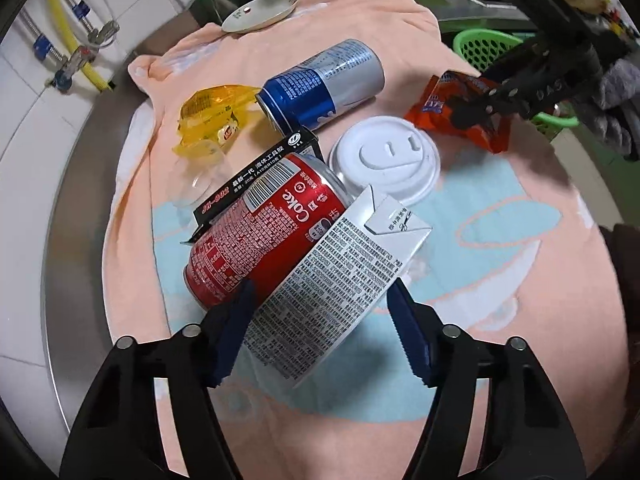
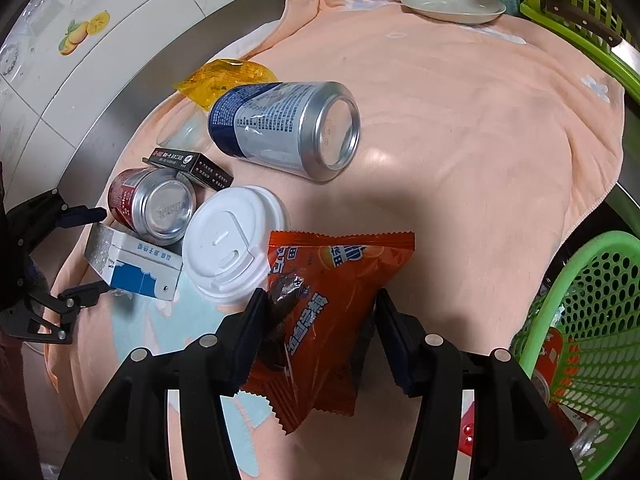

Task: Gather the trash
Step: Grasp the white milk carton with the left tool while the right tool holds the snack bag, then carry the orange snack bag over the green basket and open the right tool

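A peach towel with a pale blue pattern covers the steel counter, and the trash lies scattered across it. The left gripper has its blue-padded jaws spread on either side of a white milk carton that lies flat, printed side up; the pads sit just beside the carton's edges, and I cannot tell whether they actually press on it. The carton leans against a red Coke can lying on its side, and a small black box with white lettering is tucked behind that can. Beyond them a blue and silver can also lies on its side, with a crumpled yellow wrapper just to its left and a white cup lid to the right of the red can. The right gripper straddles an orange snack packet at the near side of the towel, its jaws apart and flanking the packet, which bulges between them; whether they bear on it is hard to judge. The lid touches the packet's left edge in the right wrist view. A green perforated basket stands off the towel's right edge with some items already inside. At the far end of the towel rests a small white dish, with a lime green rack just behind it.
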Demonstrator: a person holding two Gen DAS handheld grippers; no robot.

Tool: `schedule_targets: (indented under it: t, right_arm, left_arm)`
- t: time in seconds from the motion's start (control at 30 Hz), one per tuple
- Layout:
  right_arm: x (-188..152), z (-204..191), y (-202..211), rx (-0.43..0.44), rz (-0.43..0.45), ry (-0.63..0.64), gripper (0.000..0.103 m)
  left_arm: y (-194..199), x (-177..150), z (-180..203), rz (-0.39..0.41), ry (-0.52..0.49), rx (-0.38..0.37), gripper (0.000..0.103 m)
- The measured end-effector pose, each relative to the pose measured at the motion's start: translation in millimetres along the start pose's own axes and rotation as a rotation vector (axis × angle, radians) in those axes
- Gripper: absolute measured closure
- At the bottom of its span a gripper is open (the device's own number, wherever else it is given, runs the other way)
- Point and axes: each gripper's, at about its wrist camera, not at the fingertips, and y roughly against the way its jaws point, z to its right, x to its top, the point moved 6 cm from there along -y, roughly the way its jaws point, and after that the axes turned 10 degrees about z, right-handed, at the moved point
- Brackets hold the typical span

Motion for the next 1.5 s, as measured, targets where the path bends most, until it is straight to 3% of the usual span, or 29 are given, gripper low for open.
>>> schedule_targets:
  t: [0.33,0.4,0.57,0.63,0.73,0.9,1.07,1.23,1.5]
  right_arm:
    - [0,-2,-3,0.001,-0.004,-0.001,0.049]
    - [0,-2,-3,0.001,-0.006,0.003,0.049]
    - [-1,-2,-5,0.005,-0.009,0.006,0.047]
    - [-2,-2,-6,0.000,-0.006,0.020,0.047]
    - [-4,-3,-5,-0.001,-0.004,0.029,0.047]
    - [-9,-6,2,0.008,0.009,0.036,0.054]
    - [-19,-9,14,0.041,0.019,0.030,0.061]
    - [-24,-4,26,0.070,0.044,0.009,0.063]
    - [-28,35,67,0.072,0.112,-0.032,0.063]
  left_arm:
    - [-3,0,4,-0.052,-0.062,0.002,0.042]
    - [-6,0,3,-0.054,-0.074,-0.004,0.031]
    - [-12,0,1,-0.052,-0.076,-0.024,0.029]
    - [-13,0,5,-0.056,-0.078,-0.035,0.041]
    - [-13,-2,12,-0.053,-0.083,-0.010,0.042]
    - [-5,2,21,-0.043,0.000,-0.016,0.051]
    - [-4,5,31,-0.051,0.091,-0.004,0.055]
    - [-9,4,35,-0.062,0.175,0.005,0.055]
    - [-2,5,41,-0.029,0.274,0.088,0.058]
